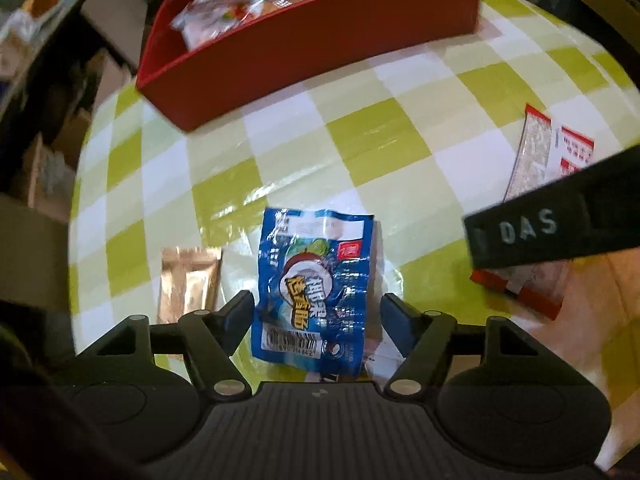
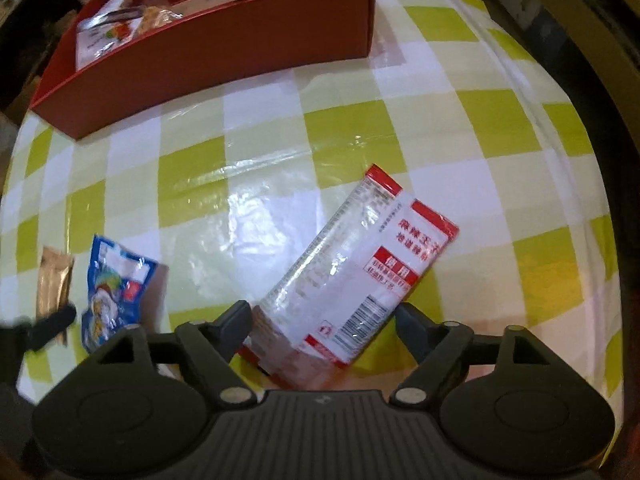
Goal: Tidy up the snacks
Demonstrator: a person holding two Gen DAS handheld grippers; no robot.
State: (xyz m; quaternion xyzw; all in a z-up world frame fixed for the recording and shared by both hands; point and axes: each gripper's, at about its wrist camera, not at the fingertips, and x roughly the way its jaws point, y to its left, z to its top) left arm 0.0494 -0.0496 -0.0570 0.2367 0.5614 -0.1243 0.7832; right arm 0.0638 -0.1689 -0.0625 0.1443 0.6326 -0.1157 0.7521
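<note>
1. The blue snack packet (image 1: 312,284) lies flat on the green-and-white checked tablecloth (image 1: 360,140), its barcode end toward the left wrist camera.
2. The left gripper (image 1: 316,316) points steeply down over it, jaws spread wider than the packet, one finger on each side; whether the pads touch the wrapper I cannot tell, and nothing looks pinched.
3. Just beside the blue packet, off its left edge, lies a small gold-brown packet (image 1: 190,280), apart from both fingers.
4. The red-and-white snack packet (image 2: 352,280) lies tilted on the cloth to the right, its clear window along one side and printed red panels on the other.
5. The right gripper (image 2: 324,320) points straight down over that packet's near end, jaws wide, the fingers flanking the packet's lower corners without squeezing it.
6. In the left wrist view the right gripper's dark finger marked "DAS" crosses over the red-and-white packet.
7. Farther back on the cloth stands the red box (image 1: 320,48), open-topped, with several wrapped snacks (image 1: 216,16) already inside; it is well apart from the loose packets.
</note>
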